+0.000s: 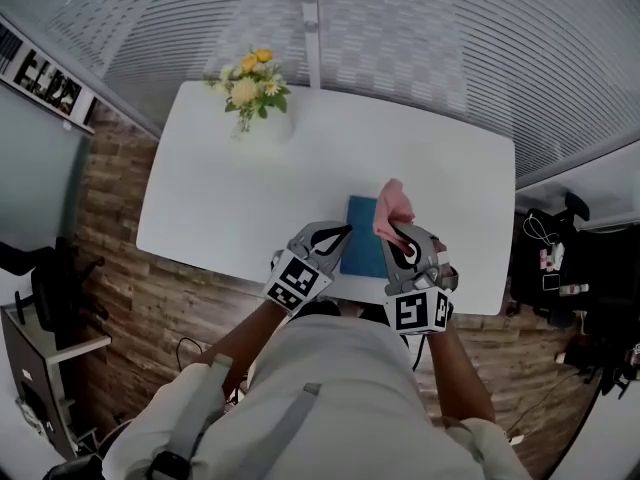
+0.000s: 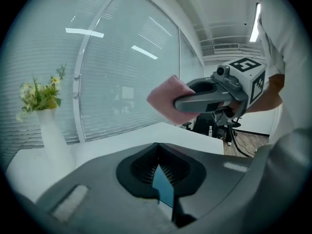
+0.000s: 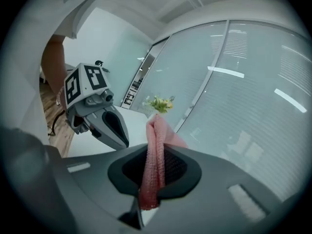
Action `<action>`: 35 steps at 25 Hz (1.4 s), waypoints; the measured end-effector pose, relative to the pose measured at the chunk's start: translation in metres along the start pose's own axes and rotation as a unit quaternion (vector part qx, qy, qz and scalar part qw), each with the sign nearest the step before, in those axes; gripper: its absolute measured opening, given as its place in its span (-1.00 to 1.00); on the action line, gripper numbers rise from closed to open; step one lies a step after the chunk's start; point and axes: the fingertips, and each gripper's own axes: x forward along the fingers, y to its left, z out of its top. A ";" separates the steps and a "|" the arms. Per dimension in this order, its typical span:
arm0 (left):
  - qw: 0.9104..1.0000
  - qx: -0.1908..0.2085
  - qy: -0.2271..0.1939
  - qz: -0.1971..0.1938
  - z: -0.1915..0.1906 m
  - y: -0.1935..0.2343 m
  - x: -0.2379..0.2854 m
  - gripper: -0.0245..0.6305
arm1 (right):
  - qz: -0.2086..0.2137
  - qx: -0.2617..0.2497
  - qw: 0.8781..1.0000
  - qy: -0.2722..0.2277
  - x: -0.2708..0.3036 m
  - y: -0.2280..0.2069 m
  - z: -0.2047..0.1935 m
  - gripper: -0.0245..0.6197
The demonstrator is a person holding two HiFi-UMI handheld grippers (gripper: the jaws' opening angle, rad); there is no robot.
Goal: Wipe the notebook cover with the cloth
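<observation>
A blue notebook (image 1: 364, 248) lies near the front edge of the white table (image 1: 220, 198). My left gripper (image 1: 343, 234) is at its left edge with the jaws shut, and a blue sliver of the notebook (image 2: 163, 185) shows between them in the left gripper view. I cannot tell whether the notebook rests on the table or is lifted. My right gripper (image 1: 397, 230) is shut on a pink cloth (image 1: 392, 206), which stands bunched above the notebook's right side. The cloth (image 3: 152, 165) runs up between the right jaws. Across from it is the left gripper (image 3: 125, 141).
A white vase with yellow flowers (image 1: 258, 96) stands at the table's back left. Windows with blinds run behind the table. A black chair (image 1: 50, 288) is on the wooden floor at left. Dark bags and gear (image 1: 565, 258) sit at right.
</observation>
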 end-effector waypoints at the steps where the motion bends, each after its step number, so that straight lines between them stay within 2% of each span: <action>1: 1.000 0.001 0.009 -0.002 -0.009 0.001 0.004 -0.93 | 0.005 -0.015 1.000 0.003 0.007 0.004 -0.007 -0.83; 4: 0.999 0.000 0.032 -0.007 -0.031 0.004 0.014 -0.93 | 0.016 -0.064 0.998 0.008 0.030 0.014 -0.033 -0.83; 13: 0.996 -0.009 0.084 -0.029 -0.099 0.009 0.036 -0.93 | 0.065 -0.151 0.985 0.047 0.088 0.045 -0.080 -0.83; 19: 0.992 -0.046 0.106 -0.042 -0.125 0.013 0.044 -0.93 | 0.096 -0.203 0.971 0.081 0.123 0.061 -0.116 -0.83; 28: 0.988 -0.060 0.130 -0.065 -0.145 0.016 0.065 -0.93 | 0.120 -0.225 0.960 0.113 0.158 0.073 -0.166 -0.83; 35: 0.981 -0.050 0.168 -0.080 -0.160 0.011 0.075 -0.93 | 0.130 -0.241 0.953 0.127 0.175 0.078 -0.182 -0.83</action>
